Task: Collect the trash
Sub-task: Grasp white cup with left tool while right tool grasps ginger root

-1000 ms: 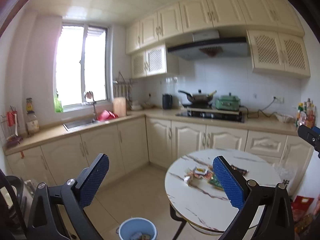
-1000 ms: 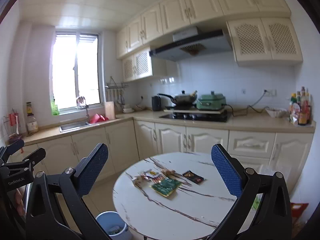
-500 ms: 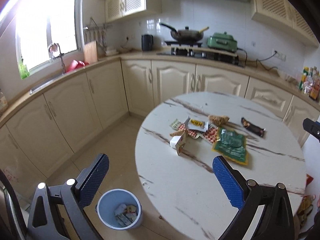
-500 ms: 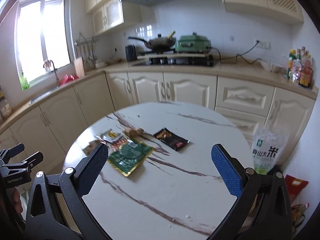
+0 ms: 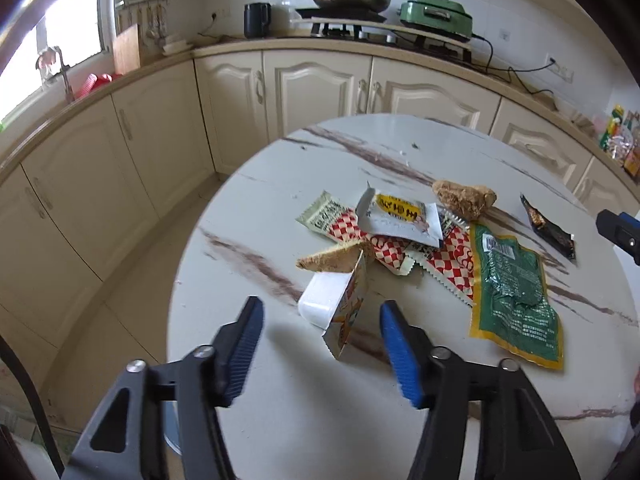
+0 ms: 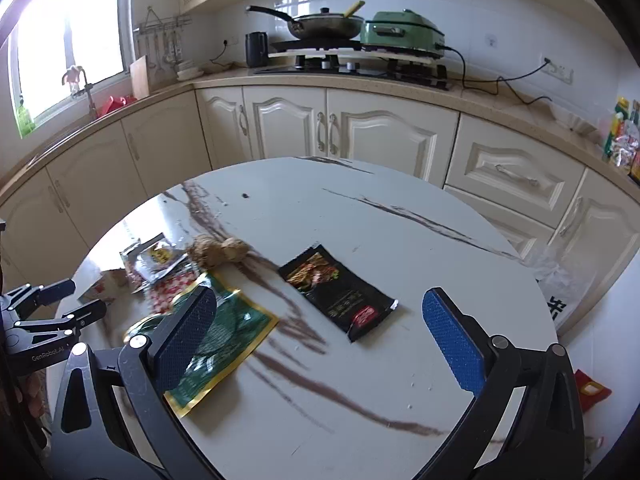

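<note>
Trash lies on a round marble table (image 5: 280, 400): a small torn white carton (image 5: 336, 304), a red-checked wrapper (image 5: 384, 248), a white and yellow packet (image 5: 400, 216), a green pouch (image 5: 512, 296) and a black sachet (image 5: 548, 228). My left gripper (image 5: 320, 344) is open just above the table, its fingers on either side of the carton and a little short of it. My right gripper (image 6: 320, 332) is open over the table, with the black sachet (image 6: 340, 296) between its fingers and the green pouch (image 6: 216, 344) under its left finger.
A brown crumpled lump (image 5: 464, 196) lies by the wrappers. Cream cabinets and a counter with a stove, a pan (image 6: 324, 24) and a green cooker (image 6: 400, 32) ring the table. A white bag (image 6: 560, 288) and a red item (image 6: 588, 392) sit right of the table.
Both grippers have tilted down and moved in close over the table. The left gripper's fingers have narrowed around the carton. The blue bin has left the view.
</note>
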Motion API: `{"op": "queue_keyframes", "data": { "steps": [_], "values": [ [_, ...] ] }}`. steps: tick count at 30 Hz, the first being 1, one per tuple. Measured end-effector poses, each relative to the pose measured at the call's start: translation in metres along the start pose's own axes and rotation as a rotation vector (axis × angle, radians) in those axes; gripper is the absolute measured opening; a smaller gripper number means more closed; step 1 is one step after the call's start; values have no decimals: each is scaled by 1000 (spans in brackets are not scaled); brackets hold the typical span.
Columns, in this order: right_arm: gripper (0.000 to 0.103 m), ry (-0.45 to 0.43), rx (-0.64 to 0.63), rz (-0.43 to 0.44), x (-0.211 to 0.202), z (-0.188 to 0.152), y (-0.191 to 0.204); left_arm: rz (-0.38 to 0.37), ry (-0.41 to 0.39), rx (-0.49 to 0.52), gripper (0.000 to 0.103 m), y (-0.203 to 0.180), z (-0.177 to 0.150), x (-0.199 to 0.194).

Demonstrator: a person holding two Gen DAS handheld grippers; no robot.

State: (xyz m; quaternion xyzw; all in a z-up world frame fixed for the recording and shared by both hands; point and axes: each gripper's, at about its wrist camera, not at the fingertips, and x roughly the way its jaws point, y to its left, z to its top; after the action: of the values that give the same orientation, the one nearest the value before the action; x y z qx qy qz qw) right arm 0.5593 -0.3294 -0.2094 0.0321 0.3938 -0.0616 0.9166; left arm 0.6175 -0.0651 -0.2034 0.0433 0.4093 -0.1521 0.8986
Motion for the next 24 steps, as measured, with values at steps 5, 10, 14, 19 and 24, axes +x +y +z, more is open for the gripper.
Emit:
{"op": "queue_keyframes", "data": {
  "steps": [5,10,14,19,24],
  "values": [
    [103,17,-60,45,22,12,13,-45,-22,20,19,7,7,4],
    [103,57,-160,118,51,26,49,-64,-59,16,18,14,-5,-14],
    [103,87,-218,168,77,32,79,-68,-79,-2,18,21,-18,-35],
    [103,140,-211,170,105,34,93,-33,-107,-32,18,28,-20,-54],
    [69,188,-190,180,121,28,89,-15,-112,-44,18,33,-20,-61]
  ]
}}
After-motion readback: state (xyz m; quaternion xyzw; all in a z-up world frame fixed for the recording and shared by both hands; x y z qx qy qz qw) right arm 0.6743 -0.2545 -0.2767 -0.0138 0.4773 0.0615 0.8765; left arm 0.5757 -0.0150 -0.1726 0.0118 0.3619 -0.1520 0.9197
